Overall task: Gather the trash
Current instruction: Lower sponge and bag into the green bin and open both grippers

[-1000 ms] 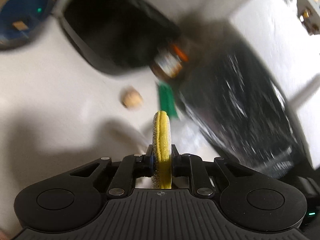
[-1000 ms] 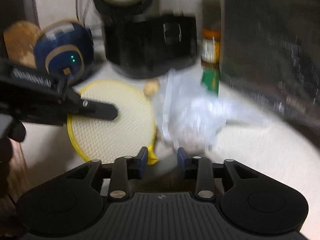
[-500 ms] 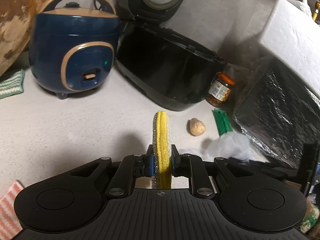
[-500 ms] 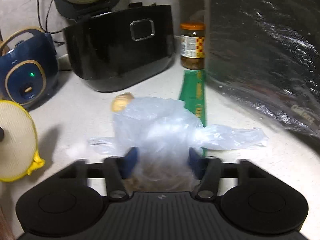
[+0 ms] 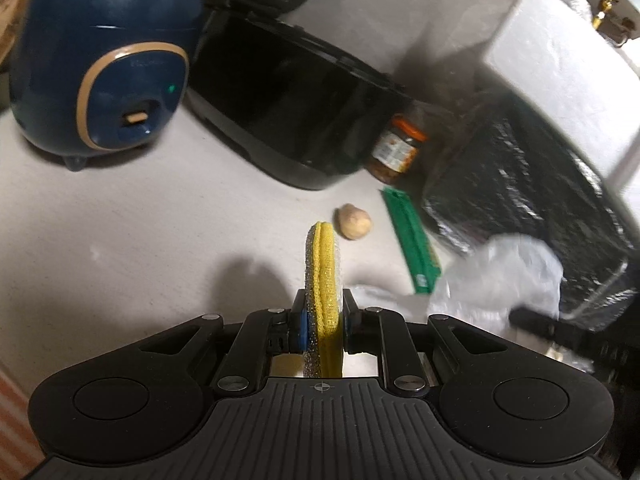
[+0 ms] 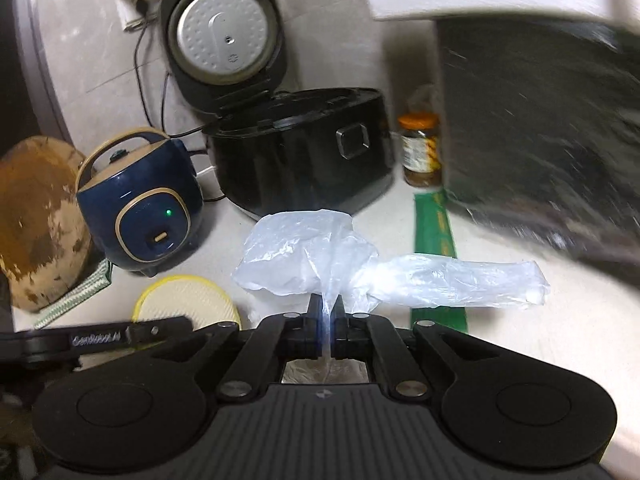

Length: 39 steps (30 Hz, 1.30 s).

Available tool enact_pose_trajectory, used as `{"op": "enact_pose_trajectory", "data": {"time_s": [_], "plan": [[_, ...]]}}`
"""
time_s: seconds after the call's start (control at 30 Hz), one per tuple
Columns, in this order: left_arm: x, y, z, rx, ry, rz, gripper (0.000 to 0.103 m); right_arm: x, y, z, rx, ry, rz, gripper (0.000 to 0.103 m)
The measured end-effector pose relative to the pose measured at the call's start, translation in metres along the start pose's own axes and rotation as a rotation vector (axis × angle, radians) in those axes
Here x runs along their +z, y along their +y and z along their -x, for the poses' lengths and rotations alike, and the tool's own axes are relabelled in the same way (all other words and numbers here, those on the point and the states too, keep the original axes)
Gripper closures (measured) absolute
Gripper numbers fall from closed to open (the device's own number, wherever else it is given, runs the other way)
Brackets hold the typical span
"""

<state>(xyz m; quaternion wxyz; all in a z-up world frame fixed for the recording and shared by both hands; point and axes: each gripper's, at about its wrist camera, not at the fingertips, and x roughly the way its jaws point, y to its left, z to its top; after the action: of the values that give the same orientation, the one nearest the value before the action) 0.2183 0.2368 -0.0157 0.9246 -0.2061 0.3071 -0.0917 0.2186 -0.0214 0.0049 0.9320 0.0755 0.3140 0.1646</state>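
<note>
My right gripper [image 6: 326, 305] is shut on a crumpled clear plastic bag [image 6: 312, 248], which hangs pinched between the pads above the counter. The left wrist view shows the same bag [image 5: 500, 276] at the right. My left gripper [image 5: 322, 300] is shut on a round yellow scouring pad [image 5: 324, 256], seen edge-on there. In the right wrist view the pad [image 6: 188, 300] lies flat-faced at lower left. A green wrapper [image 5: 412, 240] and a small brown lump [image 5: 354, 222] lie on the white counter ahead.
A blue rice cooker [image 6: 148, 216] stands at the left. Behind it is a black cooker [image 6: 304, 160] with its lid up. A jar [image 6: 420, 152] stands beside a large black foil-wrapped block [image 6: 540, 120] under a white foam box [image 5: 552, 80]. A wooden board [image 6: 36, 220] leans far left.
The right gripper's jaws closed on the plastic bag and lifted it off the counter. The left gripper kept its hold on the pad and shifted a little sideways.
</note>
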Motion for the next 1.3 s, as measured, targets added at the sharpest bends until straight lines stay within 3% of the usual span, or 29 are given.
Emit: {"op": "enact_pose_trajectory", "data": {"time_s": [0.2, 0.3, 0.5, 0.63, 0.77, 1.03, 1.17, 1.3], "plan": [[-0.017, -0.029, 0.015, -0.113, 0.032, -0.011, 0.084, -0.039, -0.030, 0.038, -0.102, 0.000, -0.071, 0.100], [-0.038, -0.057, 0.013, -0.179, 0.105, -0.024, 0.084, -0.066, -0.053, 0.059, -0.164, 0.004, -0.125, 0.100], [-0.108, -0.115, 0.001, -0.173, 0.280, -0.091, 0.084, -0.130, -0.101, 0.117, -0.217, 0.002, -0.238, 0.100], [-0.153, -0.130, -0.022, -0.139, 0.360, -0.121, 0.084, -0.174, -0.134, 0.146, -0.246, 0.033, -0.329, 0.100], [-0.202, -0.131, -0.069, -0.030, 0.400, -0.197, 0.084, -0.210, -0.153, 0.155, -0.258, 0.092, -0.370, 0.100], [-0.290, -0.073, -0.189, 0.166, 0.470, -0.197, 0.082, -0.260, -0.162, 0.148, -0.292, 0.187, -0.348, 0.100], [-0.306, -0.048, -0.229, 0.155, 0.521, -0.123, 0.081, -0.271, -0.161, 0.146, -0.306, 0.223, -0.312, 0.100], [-0.300, -0.048, -0.223, 0.180, 0.479, -0.133, 0.081, -0.280, -0.166, 0.144, -0.321, 0.255, -0.308, 0.100]]}}
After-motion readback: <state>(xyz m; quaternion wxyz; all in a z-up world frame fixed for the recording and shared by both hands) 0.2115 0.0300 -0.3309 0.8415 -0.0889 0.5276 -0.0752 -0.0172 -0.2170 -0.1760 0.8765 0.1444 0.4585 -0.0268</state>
